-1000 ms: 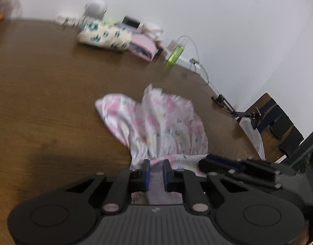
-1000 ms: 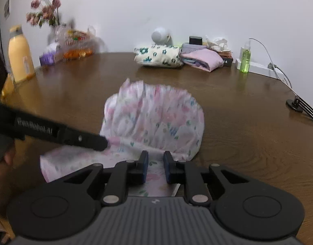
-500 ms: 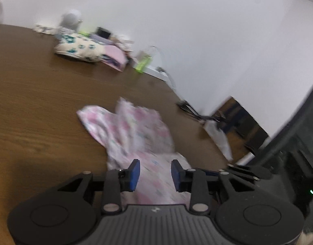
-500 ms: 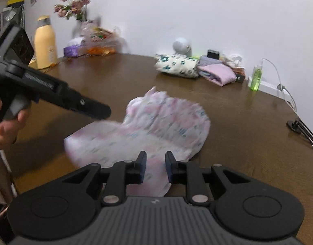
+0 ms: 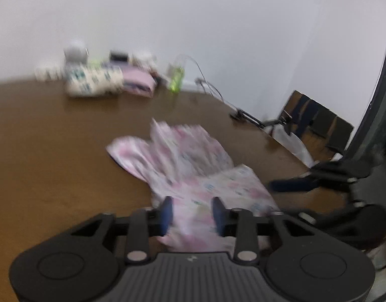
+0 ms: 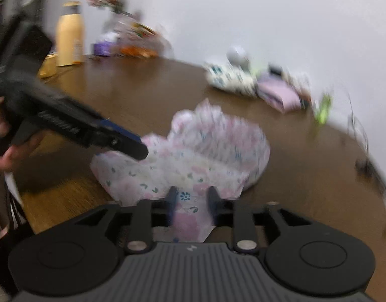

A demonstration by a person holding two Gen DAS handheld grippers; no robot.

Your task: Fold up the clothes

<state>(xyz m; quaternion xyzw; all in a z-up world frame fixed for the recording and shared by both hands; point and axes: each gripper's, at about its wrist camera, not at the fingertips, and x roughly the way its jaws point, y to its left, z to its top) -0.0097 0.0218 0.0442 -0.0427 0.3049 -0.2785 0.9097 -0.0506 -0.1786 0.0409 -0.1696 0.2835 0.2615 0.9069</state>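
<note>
Release on both sides: my left tongs (image 5: 191,212) and right tongs (image 6: 190,205), pinched on the floral garment (image 6: 193,158) a second ago, now gape empty. It lies part-folded near the surface's (image 6: 147,90) near edge; that fold looks laid down.

left wrist: low, close, facing table's (image 5: 54,151) far-right corner | right wrist: low, close, facing far-left | shared: floral garment (image 5: 193,166) (image 6: 208,151), folded pile (image 5: 110,80) (image 6: 253,83)

Bare brown wooden tabletop (image 5: 54,156) is being left passable; far edge is being blocked by folded floral and pink clothes (image 5: 110,83).
</note>
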